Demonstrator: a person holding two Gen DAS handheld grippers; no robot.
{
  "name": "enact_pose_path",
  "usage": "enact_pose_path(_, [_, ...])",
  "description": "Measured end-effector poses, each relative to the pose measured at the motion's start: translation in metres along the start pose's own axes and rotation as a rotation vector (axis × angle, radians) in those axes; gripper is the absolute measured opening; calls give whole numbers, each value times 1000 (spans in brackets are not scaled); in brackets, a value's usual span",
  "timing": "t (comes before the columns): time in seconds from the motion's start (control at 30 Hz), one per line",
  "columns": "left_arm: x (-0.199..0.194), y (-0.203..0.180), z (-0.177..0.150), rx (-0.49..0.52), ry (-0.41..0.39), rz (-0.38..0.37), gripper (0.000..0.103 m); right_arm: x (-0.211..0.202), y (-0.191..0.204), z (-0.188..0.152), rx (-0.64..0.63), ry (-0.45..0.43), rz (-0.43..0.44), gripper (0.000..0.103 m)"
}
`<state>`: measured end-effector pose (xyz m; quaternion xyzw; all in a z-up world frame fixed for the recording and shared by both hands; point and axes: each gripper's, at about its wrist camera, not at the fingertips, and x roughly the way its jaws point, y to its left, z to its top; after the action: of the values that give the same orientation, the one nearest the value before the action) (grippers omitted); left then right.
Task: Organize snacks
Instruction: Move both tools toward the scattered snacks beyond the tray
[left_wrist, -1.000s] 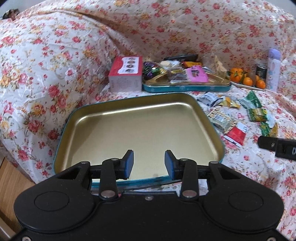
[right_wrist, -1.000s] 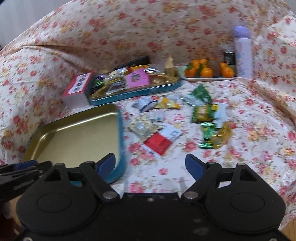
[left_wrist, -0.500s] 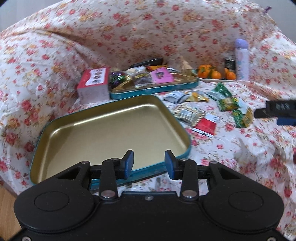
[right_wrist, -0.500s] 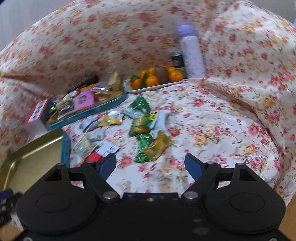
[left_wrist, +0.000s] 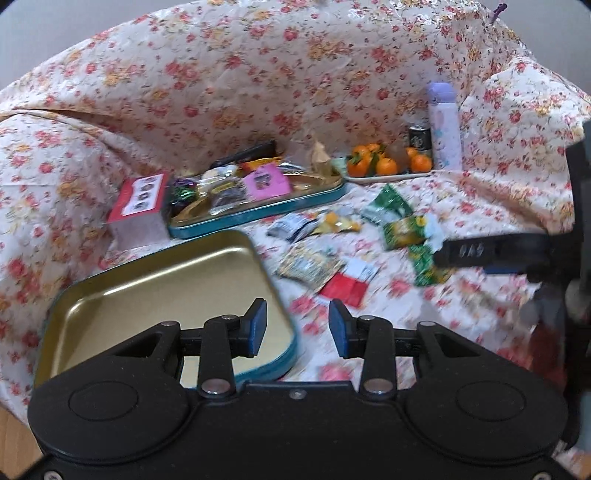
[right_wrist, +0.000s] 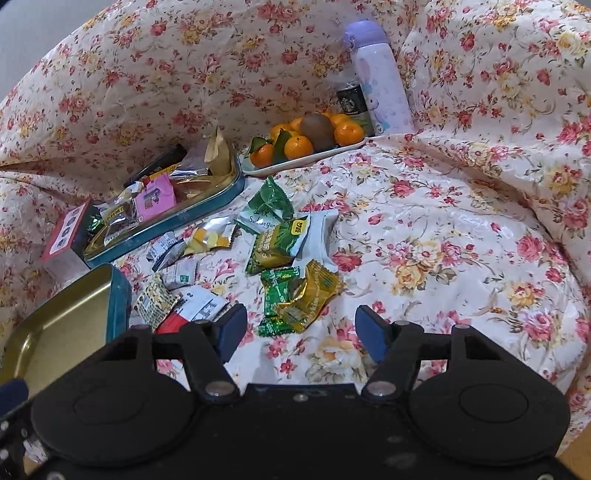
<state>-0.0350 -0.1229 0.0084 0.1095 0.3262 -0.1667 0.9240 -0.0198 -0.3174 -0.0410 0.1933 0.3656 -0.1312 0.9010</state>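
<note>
Now both views have swung right off the empty tin (left_wrist: 155, 280) toward the loose snack packets (right_wrist: 295, 295), with the left gripper (left_wrist: 295, 328) and right gripper (right_wrist: 301, 328) both spread and carrying nothing, so picking looks next.

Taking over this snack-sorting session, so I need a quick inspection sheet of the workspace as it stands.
Surface: floral cloth, wrinkled, draped up behind.
Job's things: empty tin near left; filled tin behind it; loose snack packets scattered on the cloth between them.
Clutter: red box beside the filled tin; fruit plate, can and bottle at the back.
Grippers: left hand-held gripper open over the empty tin's right edge, holding nothing; right hand-held gripper open, low over the packets, holding nothing.
Cables: nothing seen.
Surroundings: wood floor at the lower edges.
</note>
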Motion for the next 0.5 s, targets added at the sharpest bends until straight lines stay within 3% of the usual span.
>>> enact_pose_path(0.5, [78, -41, 19, -9, 161, -13, 47, 12, -19, 8, 16, 12, 34, 66])
